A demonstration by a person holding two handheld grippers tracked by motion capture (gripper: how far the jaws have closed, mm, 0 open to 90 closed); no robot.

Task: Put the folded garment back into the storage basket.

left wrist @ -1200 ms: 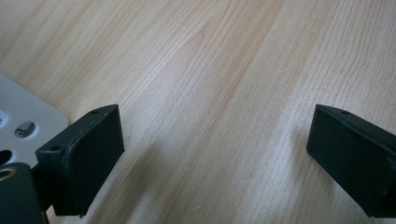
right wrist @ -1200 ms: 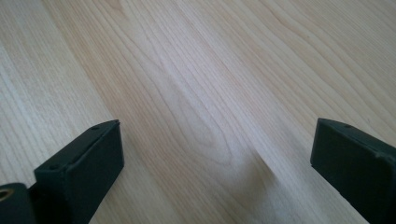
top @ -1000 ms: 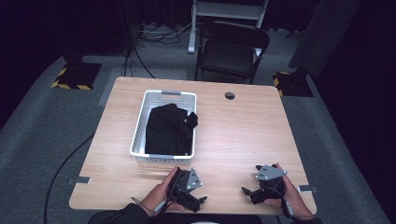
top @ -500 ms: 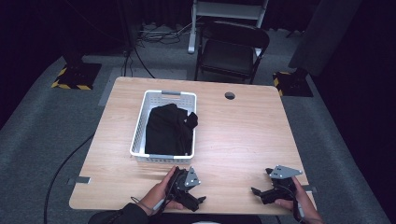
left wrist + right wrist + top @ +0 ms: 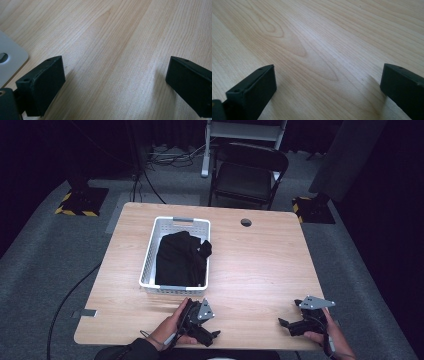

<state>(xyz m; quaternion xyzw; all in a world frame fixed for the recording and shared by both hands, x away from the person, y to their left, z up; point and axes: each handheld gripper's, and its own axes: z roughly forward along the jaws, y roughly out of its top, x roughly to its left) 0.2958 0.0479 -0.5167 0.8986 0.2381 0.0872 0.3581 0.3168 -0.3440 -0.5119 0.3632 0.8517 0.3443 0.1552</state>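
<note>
A white plastic basket (image 5: 151, 251) sits on the left half of the wooden table (image 5: 260, 265), with a black garment (image 5: 180, 260) bundled inside it. My left gripper (image 5: 212, 336) lies low at the table's front edge, just in front of the basket, held by a hand. In the left gripper view its jaws stand wide apart over bare wood (image 5: 112, 57), and a white basket corner (image 5: 10, 62) shows at the left. My right gripper (image 5: 285, 324) rests near the front right corner. Bare wood (image 5: 322, 55) lies between its wide-apart jaws.
A round cable hole (image 5: 245, 222) sits near the table's far edge. A black folding chair (image 5: 247, 175) stands behind the table. Yellow-striped stand bases (image 5: 82, 202) rest on the grey floor at both sides. A cable (image 5: 70, 295) trails across the floor at the left.
My right gripper has slid rightward and toward the front right corner of the table. The left gripper has barely shifted.
</note>
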